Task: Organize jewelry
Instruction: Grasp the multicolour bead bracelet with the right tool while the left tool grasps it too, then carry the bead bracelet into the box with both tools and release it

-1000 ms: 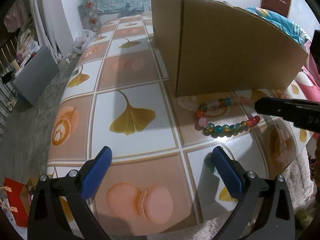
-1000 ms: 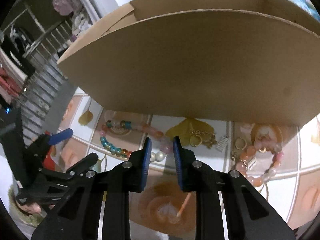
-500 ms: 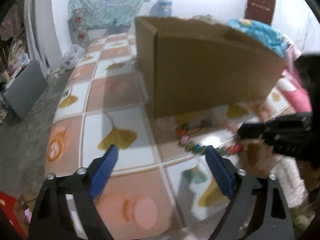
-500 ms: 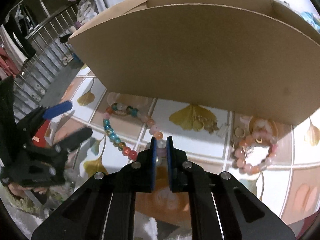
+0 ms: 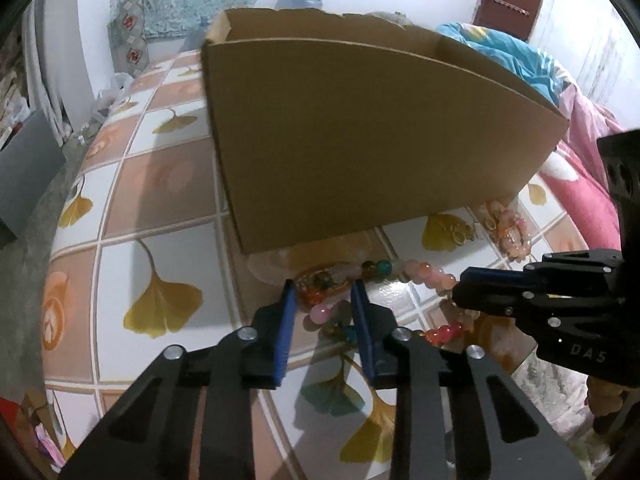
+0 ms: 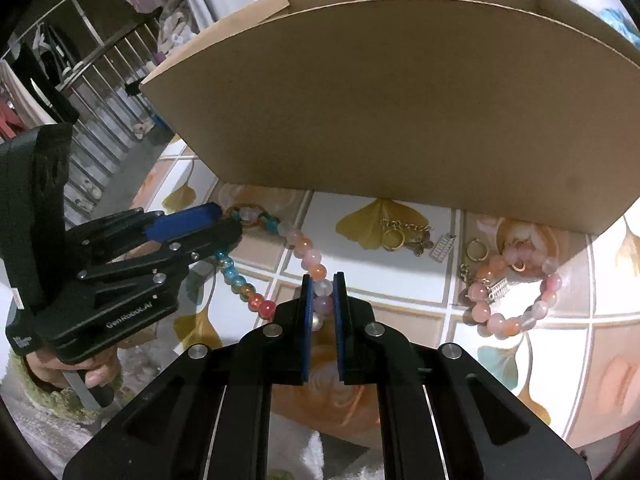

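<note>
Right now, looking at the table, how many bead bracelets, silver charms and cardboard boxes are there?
Bead bracelets: 2, the multicoloured bracelet and the pink bracelet
Silver charms: 2, the left silver charm and the right silver charm
Cardboard box: 1
Total: 5

patterned table (image 5: 160, 240) under box (image 5: 360, 140), bracelets (image 6: 516, 304)

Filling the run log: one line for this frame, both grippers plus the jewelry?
right gripper: shut on multicolour bead necklace | left gripper: closing around the necklace's other end | cardboard box: behind | pink bracelet: untouched on table
</note>
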Tool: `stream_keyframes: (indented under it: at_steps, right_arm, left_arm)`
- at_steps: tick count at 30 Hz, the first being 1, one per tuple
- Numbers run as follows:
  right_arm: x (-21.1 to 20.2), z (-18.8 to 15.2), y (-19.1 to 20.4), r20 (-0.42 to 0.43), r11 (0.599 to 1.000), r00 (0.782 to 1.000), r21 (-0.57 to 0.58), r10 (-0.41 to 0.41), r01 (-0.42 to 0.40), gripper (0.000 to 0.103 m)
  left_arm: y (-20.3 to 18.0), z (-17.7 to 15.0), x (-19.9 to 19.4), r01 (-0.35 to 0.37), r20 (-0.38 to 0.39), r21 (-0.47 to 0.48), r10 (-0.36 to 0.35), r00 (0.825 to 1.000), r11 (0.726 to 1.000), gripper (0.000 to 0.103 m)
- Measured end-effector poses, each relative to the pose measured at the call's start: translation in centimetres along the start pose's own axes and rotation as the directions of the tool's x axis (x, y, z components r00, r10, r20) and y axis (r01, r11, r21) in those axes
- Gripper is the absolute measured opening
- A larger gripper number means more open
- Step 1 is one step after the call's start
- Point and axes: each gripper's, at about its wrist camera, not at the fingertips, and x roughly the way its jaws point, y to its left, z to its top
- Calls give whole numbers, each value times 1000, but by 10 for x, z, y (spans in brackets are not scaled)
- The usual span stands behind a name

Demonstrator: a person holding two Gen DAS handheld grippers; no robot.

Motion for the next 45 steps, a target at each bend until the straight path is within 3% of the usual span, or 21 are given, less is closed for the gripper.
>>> stream_keyframes:
  at_steps: [3,10,17,25,31,33,38,45]
  right_arm:
    - [-3,1,-5,10,1000,1000,3,13,-13,8]
    - [-7,6,-9,32,998,998,17,57,-58,7]
    - [-38,13,-3,81,995,992,0,100,-100,7]
    - [-103,41,20,188,986,971,-110,145,-126,7]
    - [-134,103,22,244,974,951,-172,187,-147,7]
    - [-127,129,15,218,974,957,-163,192,-159,7]
    - [-62,183,-12,11,970,970,-24,243,-243,7]
    - [22,209,-28,-205,955,939,166,276,-245,11]
  left_arm:
    - [-5,1,1,-14,-6,30,14,1000,999,10]
    - [-10,5,-14,-13,31,33,12,999,999,9]
    - [-21,12,-57,15,109,49,-20,994,999,9]
    - [-31,45,-124,67,248,98,-90,965,993,9]
    - [-25,103,-139,46,328,140,-90,940,989,9]
    - [-16,122,-125,53,302,125,-89,949,991,9]
    - [4,156,-66,26,173,87,-41,984,996,9]
    - [15,157,-11,-39,32,93,36,999,995,10]
